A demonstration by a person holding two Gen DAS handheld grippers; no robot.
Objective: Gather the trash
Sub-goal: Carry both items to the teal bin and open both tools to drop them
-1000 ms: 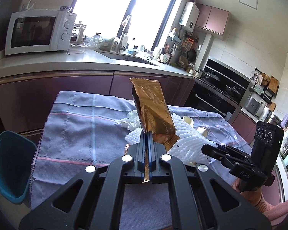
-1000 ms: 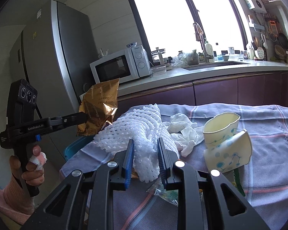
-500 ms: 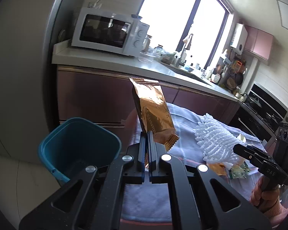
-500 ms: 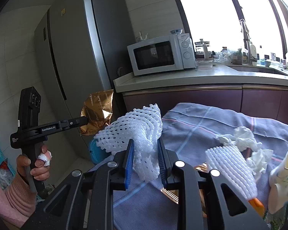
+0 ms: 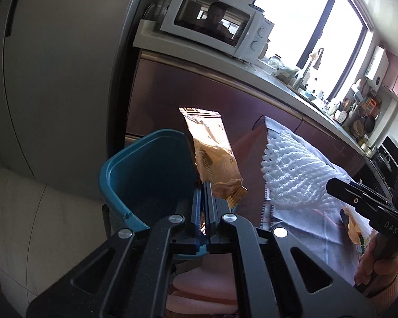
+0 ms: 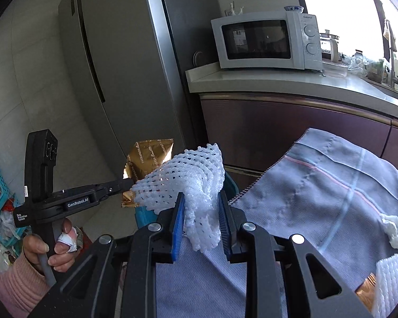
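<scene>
Both loads have swung off the tabletop point(image 6: 331, 185) toward the teal bin point(image 5: 146, 175). My left gripper point(image 5: 203, 185), clamped on the gold wrapper point(image 5: 212, 159), now hangs at its rim; my right gripper point(image 6: 200, 201) pinches the white foam net point(image 6: 191, 177) just beside. Release is judged next.

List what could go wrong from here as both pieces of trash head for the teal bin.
1. The left gripper pinches the gold wrapper only by a bottom corner; it stands over the teal bin rim's table side, so an early release might miss.
2. The right gripper grips the white foam net with much of it sticking out; it may snag the rim.
3. Both grippers sit close together and might bump.
</scene>
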